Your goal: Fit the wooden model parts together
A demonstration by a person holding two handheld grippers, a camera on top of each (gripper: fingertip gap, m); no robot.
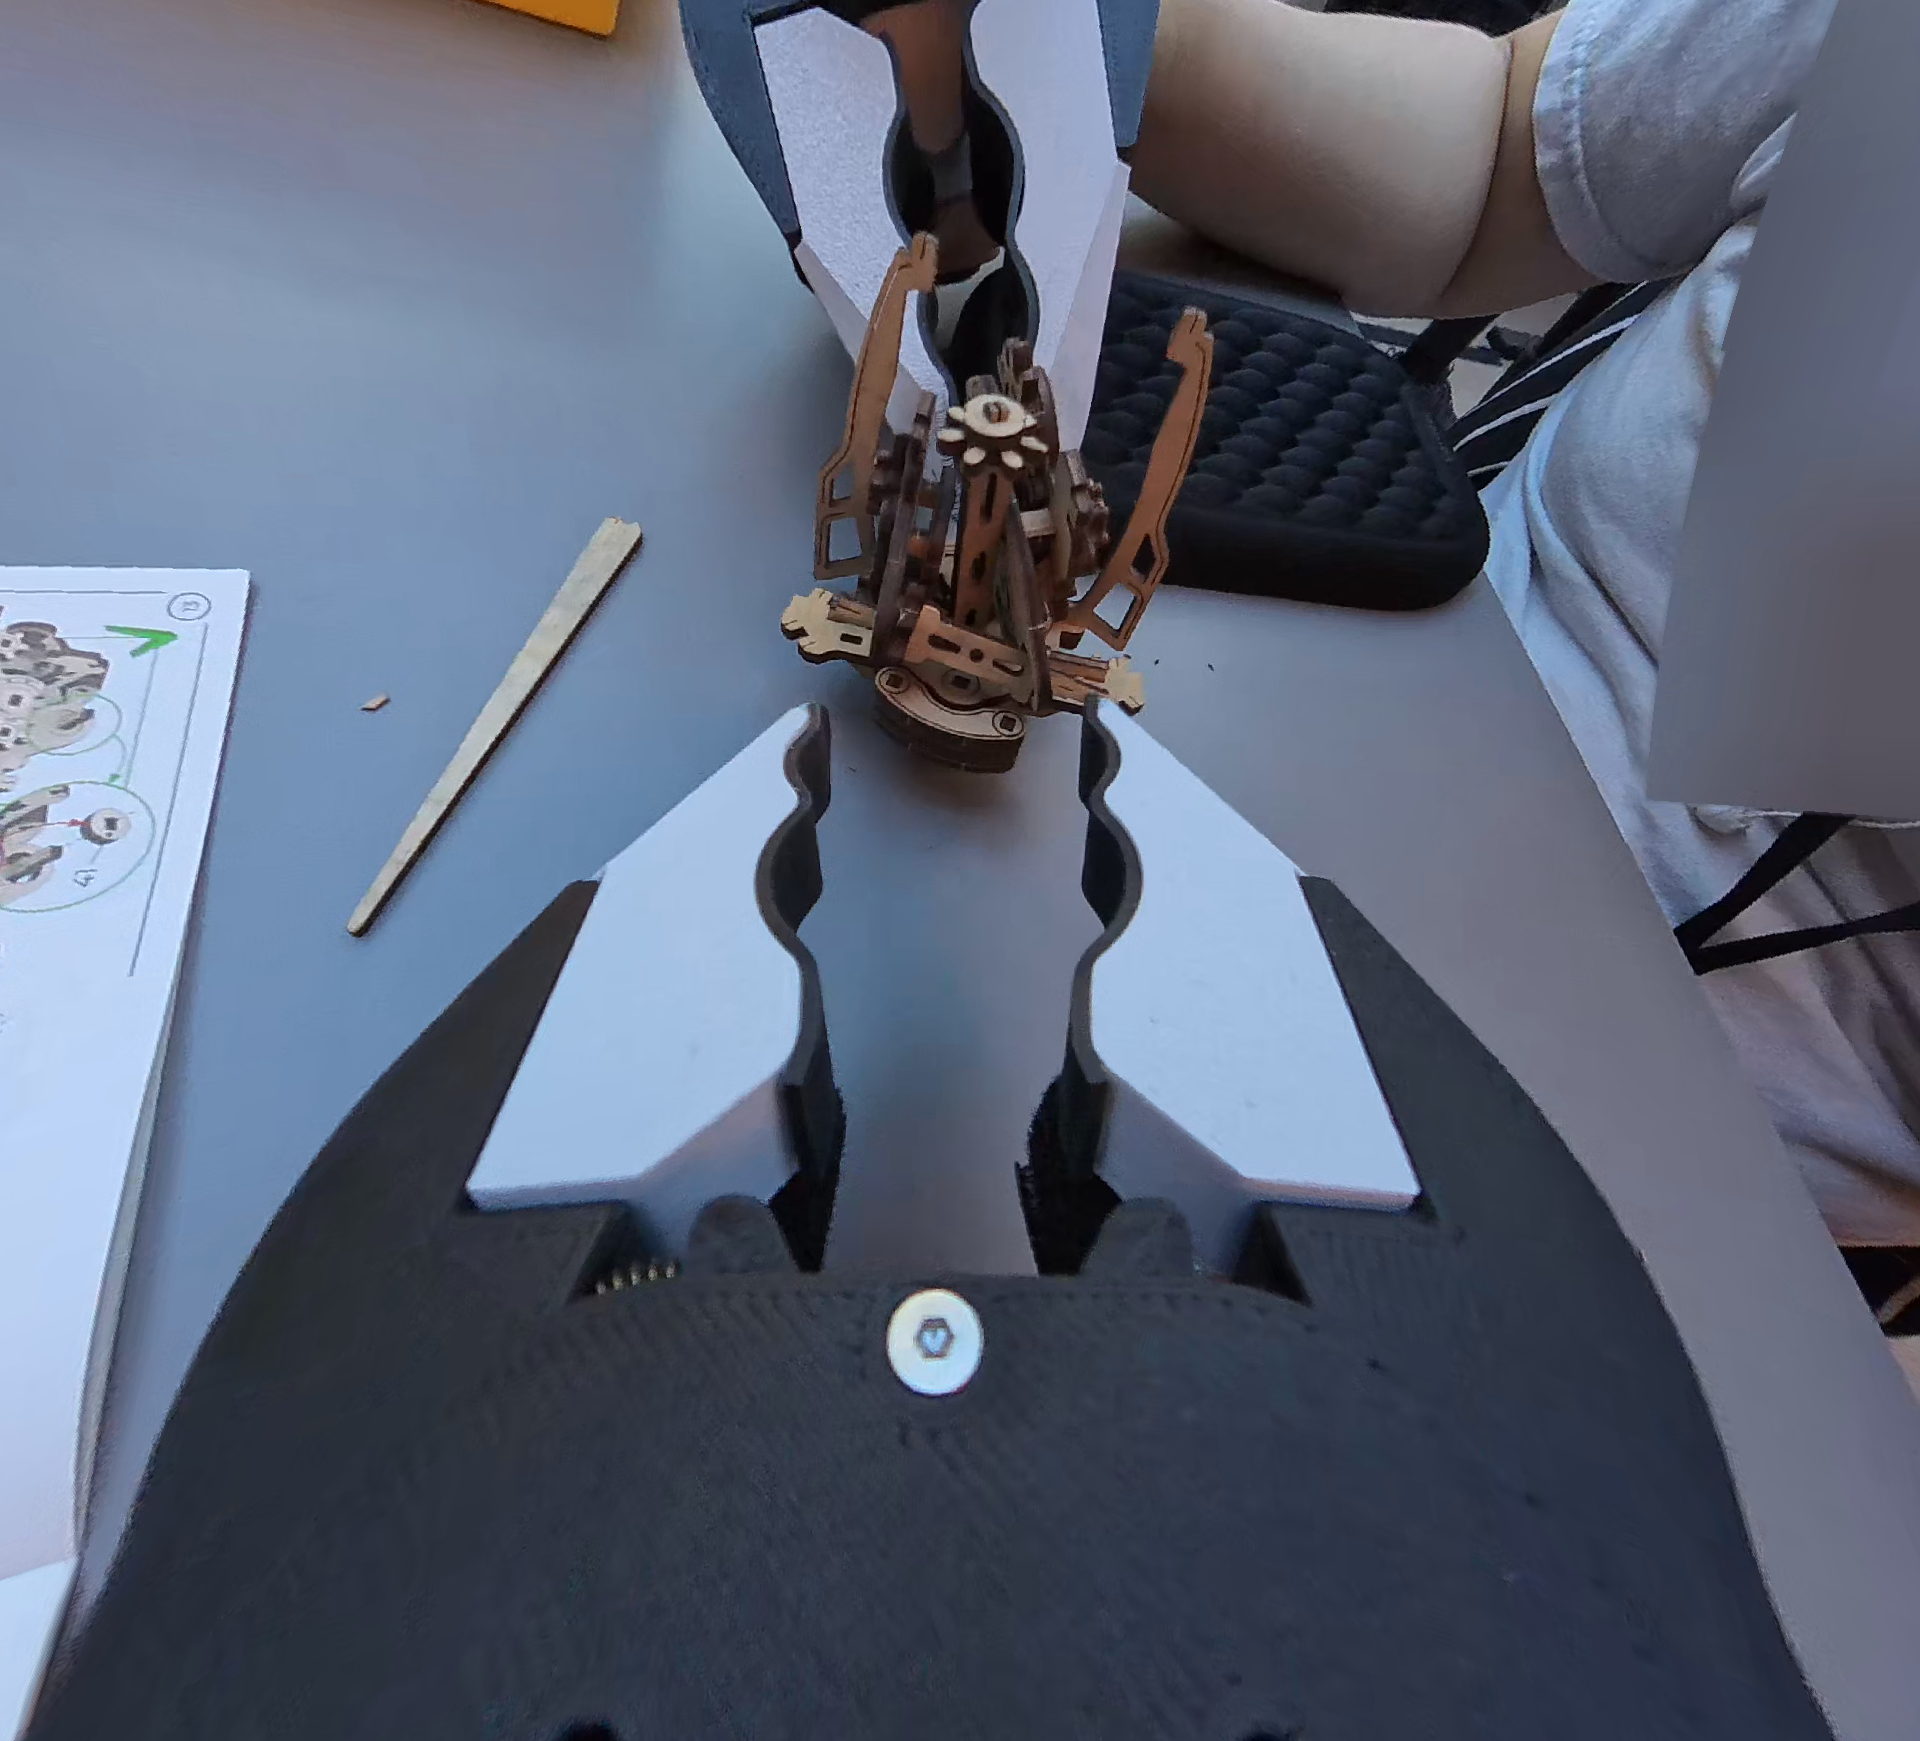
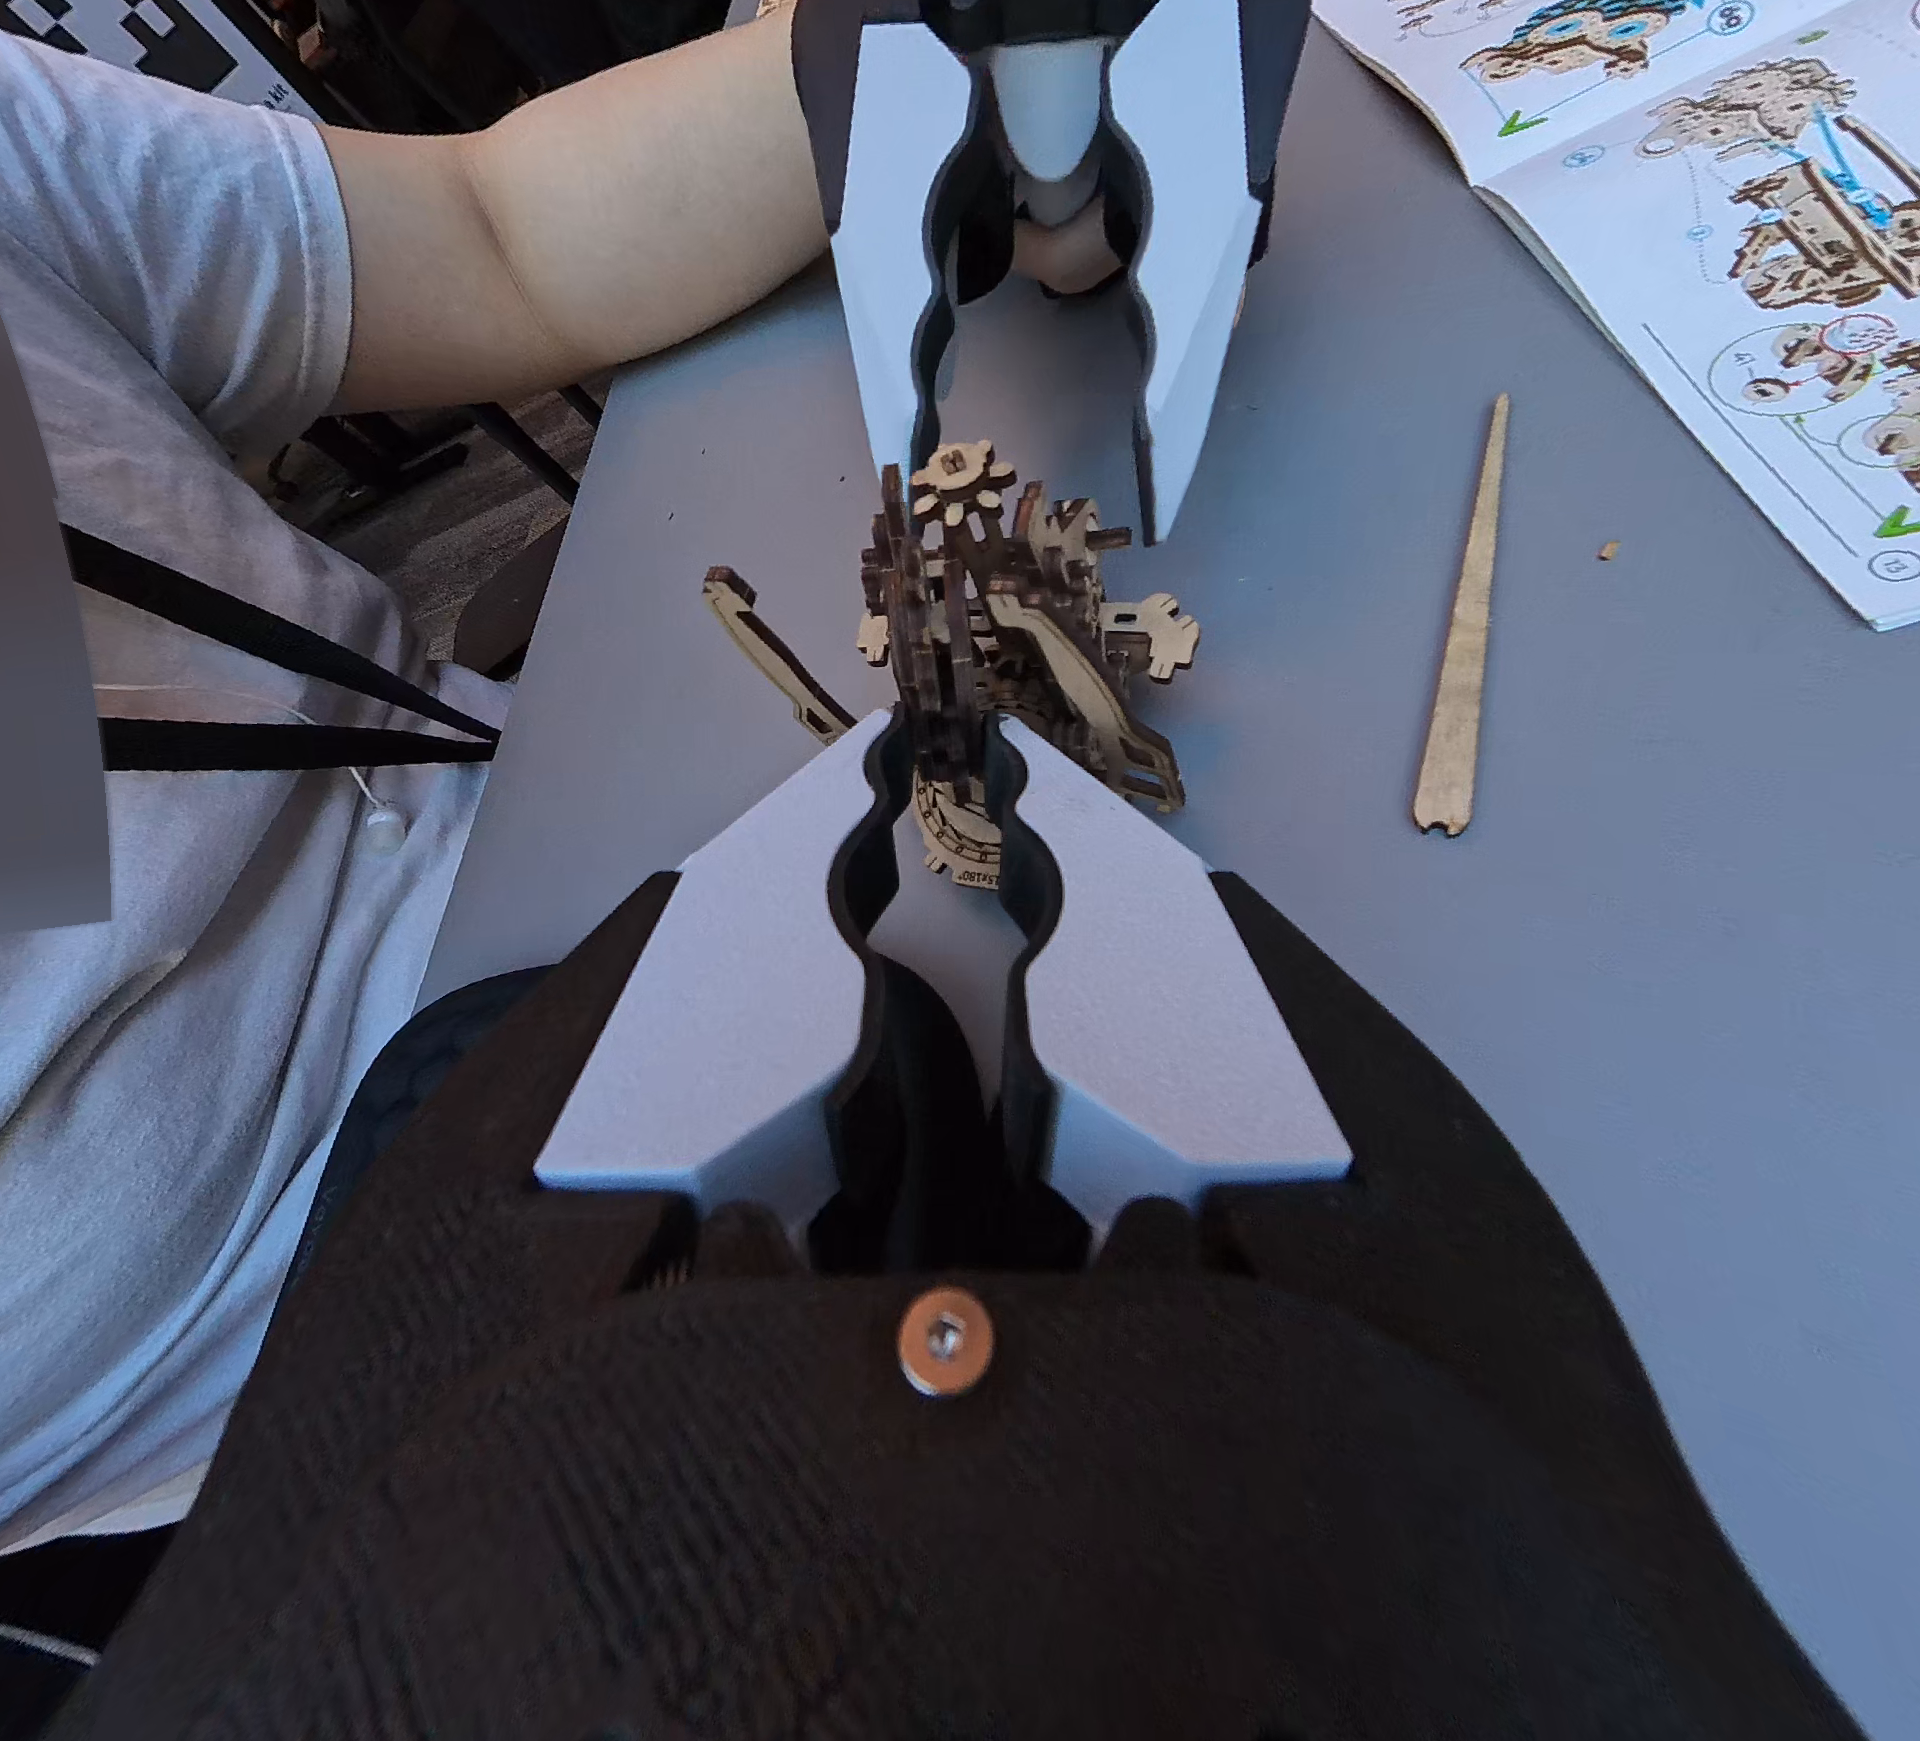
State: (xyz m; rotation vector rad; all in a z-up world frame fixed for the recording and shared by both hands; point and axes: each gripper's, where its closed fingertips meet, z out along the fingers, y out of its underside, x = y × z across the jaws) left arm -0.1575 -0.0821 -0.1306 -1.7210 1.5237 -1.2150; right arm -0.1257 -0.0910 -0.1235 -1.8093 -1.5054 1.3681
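The right gripper (image 2: 940, 735) clenches the wooden model (image 1: 966, 569) on the tabletop (image 1: 312, 289); the left gripper (image 1: 951, 725) (fingers spread) sits just beside it.

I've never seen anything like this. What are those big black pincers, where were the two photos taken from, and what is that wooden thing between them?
There is no robot here: a person holds a two-fingered gripper in each hand, each with a camera looking forward along its fingers. So each picture shows its own gripper at the bottom and the other one opposite.

The left gripper is open, its tips just short of the wooden model and holding nothing. The right gripper is shut on the model, pinching its dark gear part.

The model sits on a grey table. Beside it lie a loose tapered wooden stick, a tiny wood chip and an open instruction booklet. A black padded cushion lies at the table's edge.
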